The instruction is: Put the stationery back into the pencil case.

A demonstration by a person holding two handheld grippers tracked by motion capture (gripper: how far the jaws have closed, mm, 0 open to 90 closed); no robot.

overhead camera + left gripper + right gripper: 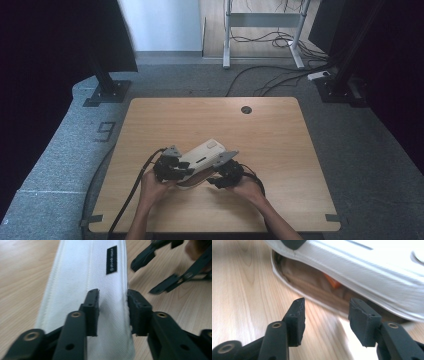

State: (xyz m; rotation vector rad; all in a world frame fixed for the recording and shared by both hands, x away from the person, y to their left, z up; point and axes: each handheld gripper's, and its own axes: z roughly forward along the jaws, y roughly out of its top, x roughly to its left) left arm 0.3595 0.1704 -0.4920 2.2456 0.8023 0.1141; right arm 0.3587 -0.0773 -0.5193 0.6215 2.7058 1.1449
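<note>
Evidently the thing being handled is a white fabric pouch (202, 154), a long soft case of twill-like cloth with a small black label (111, 259) and stitched seams. It lies on the wooden table (280, 150) near the person's edge, between the two grippers. It looks light and limp: the cloth should crease and sag instead of holding its shape, and it is not likely to break, though whatever is inside may shift about.

The left gripper (169, 169) has its jaws parted with a strip of the pouch's top panel between them, one jaw over the cloth and the other at its side seam; whether they press the fabric yet I cannot tell for sure, as the frame is somewhat blurred. The right gripper (227, 172) is released, jaws apart over bare wood just in front of the pouch's open mouth (312, 293), where a tan lining and something orange (332, 281) show inside.

The stitched rim of the mouth looks the firmest place to pinch, with the seam edge serving for the other hand.

Little stands in the way: the tabletop around is bare save a cable hole (246, 109). The two grippers stand near each other and their trailing cables (132, 192) lie close by.
</note>
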